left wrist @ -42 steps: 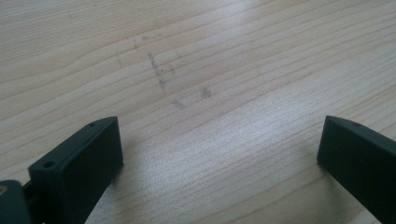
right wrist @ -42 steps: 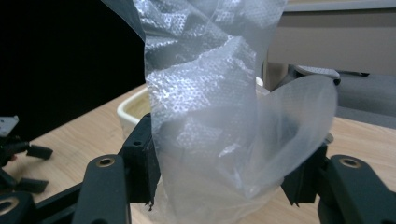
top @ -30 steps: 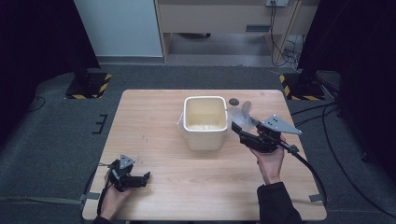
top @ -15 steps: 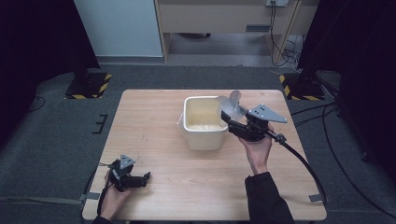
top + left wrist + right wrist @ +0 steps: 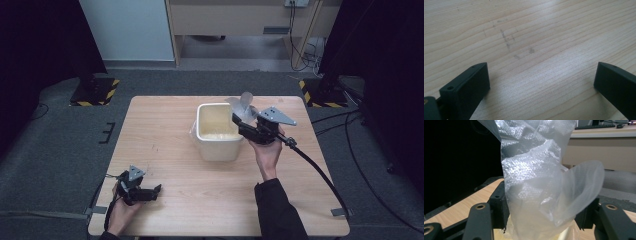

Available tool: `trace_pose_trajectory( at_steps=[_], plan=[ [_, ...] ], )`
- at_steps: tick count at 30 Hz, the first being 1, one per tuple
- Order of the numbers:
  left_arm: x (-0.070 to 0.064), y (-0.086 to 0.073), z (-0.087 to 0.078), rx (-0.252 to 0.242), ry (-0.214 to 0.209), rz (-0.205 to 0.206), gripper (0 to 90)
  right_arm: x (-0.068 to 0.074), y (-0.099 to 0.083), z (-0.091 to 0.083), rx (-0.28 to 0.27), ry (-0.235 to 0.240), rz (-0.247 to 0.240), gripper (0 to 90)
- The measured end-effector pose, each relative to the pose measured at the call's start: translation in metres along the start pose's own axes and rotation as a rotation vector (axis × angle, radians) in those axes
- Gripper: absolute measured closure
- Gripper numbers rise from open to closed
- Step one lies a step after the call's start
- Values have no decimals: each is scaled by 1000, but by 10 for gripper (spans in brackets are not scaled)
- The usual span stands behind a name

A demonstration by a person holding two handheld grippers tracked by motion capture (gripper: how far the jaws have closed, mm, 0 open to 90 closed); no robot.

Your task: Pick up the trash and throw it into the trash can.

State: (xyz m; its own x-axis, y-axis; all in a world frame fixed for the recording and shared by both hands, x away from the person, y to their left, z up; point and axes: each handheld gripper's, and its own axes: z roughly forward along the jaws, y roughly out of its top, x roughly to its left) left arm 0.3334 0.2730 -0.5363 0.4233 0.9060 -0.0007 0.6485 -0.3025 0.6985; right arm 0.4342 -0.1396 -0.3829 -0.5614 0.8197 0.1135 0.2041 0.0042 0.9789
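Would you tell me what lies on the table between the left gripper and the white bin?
Nothing: the high view shows bare wooden table between the left gripper and white bin.

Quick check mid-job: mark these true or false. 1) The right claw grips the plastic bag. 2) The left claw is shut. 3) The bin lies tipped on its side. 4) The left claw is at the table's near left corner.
1) True: the right claw is shut on the clear plastic bag, at the rim of the bin.
2) False: the left claw stands open over bare table.
3) False: the bin stands upright, mouth up.
4) True, in the high view.
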Motion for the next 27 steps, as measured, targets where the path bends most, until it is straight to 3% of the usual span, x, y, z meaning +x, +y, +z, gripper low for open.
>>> trace_pose_trajectory(
  at_steps=[15, 20, 22, 25, 27],
  plan=[
    [0, 0, 0, 1, -2, 3, 0, -4, -20, 30, 30, -1, 27, 407],
    [0, 0, 0, 1, -2, 3, 0, -2, -25, 37, 53, 7, 7, 403],
    [0, 0, 0, 1, -2, 4, 0, -1, -27, 41, 69, 13, 2, 378],
    [0, 0, 0, 1, -3, 3, 0, -2, -32, 45, 102, 25, 24, 259],
    [0, 0, 0, 1, -2, 4, 0, -2, -33, 46, 103, 19, 11, 213]
  ],
)
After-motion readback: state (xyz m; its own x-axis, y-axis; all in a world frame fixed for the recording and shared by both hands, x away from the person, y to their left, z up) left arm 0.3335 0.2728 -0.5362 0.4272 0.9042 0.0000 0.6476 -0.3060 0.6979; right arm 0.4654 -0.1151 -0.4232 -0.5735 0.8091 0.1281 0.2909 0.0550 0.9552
